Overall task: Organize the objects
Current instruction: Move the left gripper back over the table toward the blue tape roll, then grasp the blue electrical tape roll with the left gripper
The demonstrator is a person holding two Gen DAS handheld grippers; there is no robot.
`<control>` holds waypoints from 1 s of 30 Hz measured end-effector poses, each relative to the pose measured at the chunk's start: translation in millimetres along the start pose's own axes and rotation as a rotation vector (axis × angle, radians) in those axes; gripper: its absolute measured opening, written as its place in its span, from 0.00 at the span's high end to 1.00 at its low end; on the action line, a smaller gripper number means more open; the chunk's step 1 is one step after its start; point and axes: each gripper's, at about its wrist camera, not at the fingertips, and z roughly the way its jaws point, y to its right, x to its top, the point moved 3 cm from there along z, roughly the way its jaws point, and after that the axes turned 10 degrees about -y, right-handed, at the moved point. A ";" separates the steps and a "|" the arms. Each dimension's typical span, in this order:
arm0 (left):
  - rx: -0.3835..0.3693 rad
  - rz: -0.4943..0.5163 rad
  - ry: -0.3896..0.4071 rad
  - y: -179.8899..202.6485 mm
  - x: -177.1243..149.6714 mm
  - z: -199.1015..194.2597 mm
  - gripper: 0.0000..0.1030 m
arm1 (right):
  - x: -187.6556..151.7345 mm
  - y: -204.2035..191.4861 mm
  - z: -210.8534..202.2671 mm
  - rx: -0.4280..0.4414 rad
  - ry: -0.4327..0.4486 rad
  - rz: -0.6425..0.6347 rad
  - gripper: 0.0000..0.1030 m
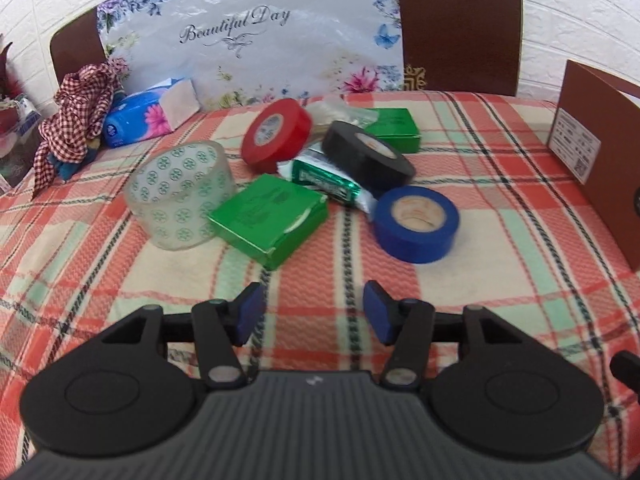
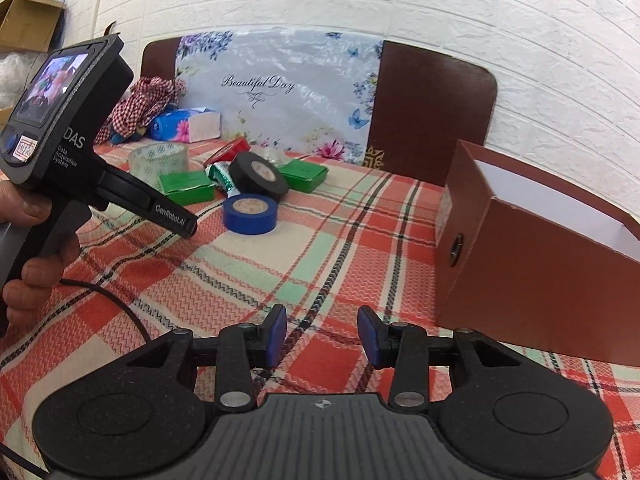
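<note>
On the plaid-covered bench point(image 1: 480, 184) lies a cluster of things: a clear patterned tape roll point(image 1: 180, 196) at the left, a green box point(image 1: 268, 220) just beside it, a red tape roll point(image 1: 276, 134) and a black tape roll point(image 1: 366, 156) farther off, a second green box point(image 1: 394, 128) behind them, and a blue tape roll point(image 1: 416, 224) near the right. A brown open box point(image 2: 540, 248) stands at the right edge. The left claw point(image 1: 314, 312) hovers open and empty short of the cluster. The right claw point(image 2: 322, 334) is also open, holding nothing.
</note>
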 end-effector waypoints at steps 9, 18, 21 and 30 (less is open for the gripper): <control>-0.090 -0.128 0.092 -31.2 -8.4 11.8 0.28 | 18.9 -12.8 38.6 0.084 -0.075 -0.002 0.59; -0.121 -0.164 0.130 -37.0 -14.4 10.0 0.27 | 60.0 -26.7 83.1 0.136 -0.049 -0.045 0.46; -0.159 -0.216 0.144 -46.1 -15.5 10.0 0.27 | 72.2 -33.5 95.2 0.148 -0.039 -0.083 0.40; -0.173 -0.249 0.145 -49.3 -13.4 14.4 0.25 | 86.7 -40.3 115.6 0.194 -0.048 -0.099 0.47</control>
